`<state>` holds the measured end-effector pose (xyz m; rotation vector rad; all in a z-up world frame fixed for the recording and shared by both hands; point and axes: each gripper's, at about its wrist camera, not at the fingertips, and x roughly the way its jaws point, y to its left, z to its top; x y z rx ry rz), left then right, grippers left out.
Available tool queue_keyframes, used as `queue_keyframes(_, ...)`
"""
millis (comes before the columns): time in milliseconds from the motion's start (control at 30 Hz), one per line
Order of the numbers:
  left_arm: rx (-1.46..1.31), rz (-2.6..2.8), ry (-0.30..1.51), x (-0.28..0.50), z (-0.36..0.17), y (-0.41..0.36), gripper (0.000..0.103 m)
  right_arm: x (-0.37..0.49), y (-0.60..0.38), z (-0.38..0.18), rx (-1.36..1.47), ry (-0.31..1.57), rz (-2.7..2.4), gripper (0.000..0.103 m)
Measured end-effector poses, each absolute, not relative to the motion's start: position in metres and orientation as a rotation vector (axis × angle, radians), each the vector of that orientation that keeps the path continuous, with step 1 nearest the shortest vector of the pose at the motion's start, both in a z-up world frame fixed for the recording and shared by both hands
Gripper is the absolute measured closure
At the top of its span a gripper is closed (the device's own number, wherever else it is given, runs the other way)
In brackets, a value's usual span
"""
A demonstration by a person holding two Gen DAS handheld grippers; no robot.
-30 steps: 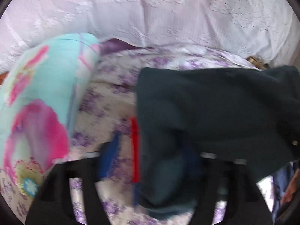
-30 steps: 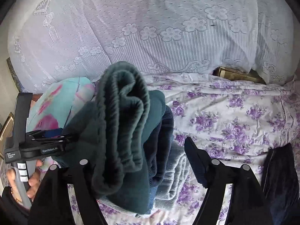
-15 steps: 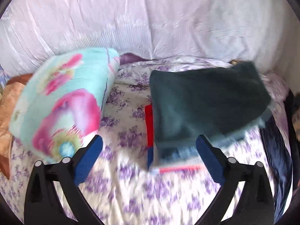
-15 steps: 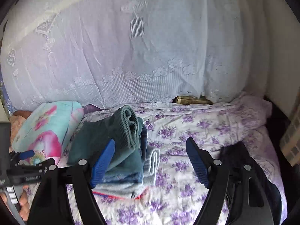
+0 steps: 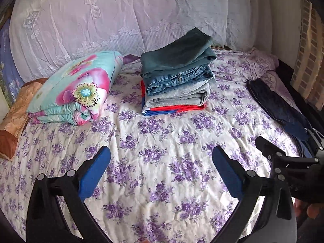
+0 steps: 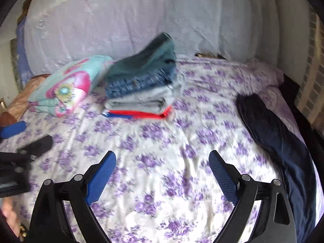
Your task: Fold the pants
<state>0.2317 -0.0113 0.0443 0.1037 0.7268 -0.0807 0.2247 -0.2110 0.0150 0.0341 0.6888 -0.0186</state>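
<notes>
Both the left tool [image 5: 161,168] and right tool [image 6: 162,172] hover released and empty over the bed [image 5: 162,141], since the folded teal pants [image 5: 178,54] lie atop the stack [image 5: 176,89], leaving dark pants [image 6: 273,133] unfolded nearby.

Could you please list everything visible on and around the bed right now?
Folded dark teal pants: one, top of the stack.
Folded blue denim jeans: one, beneath the teal pair.
Folded light grey pants: one, under the jeans.
Folded red and blue garment: one, bottom of the stack.
Unfolded dark navy pants: one, spread at the bed's right edge.
Rolled turquoise floral quilt: one, left of the stack.
Brown pillow: one, far left.
Purple-flowered white bedsheet: one, covering the bed.
White lace curtain: one, behind.
Left tool: open, empty.
Right tool: open, empty.
</notes>
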Motion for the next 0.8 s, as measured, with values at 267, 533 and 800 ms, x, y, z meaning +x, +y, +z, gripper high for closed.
queue_keyframes(267,0.039,-0.076,0.711,0.232,0.025,-0.004,0.005,0.213,-0.208,-0.015,0.028,0.618,-0.04,0.01)
queue_keyframes(533,0.037,-0.046,0.726,0.24,0.013,-0.005,0.005,0.207,-0.208,-0.014,0.022,0.613,-0.036,0.01)
queue_keyframes(800,0.04,-0.069,0.727,0.237,0.012,-0.009,0.005,0.207,-0.206,-0.016,0.025,0.622,-0.032,0.01)
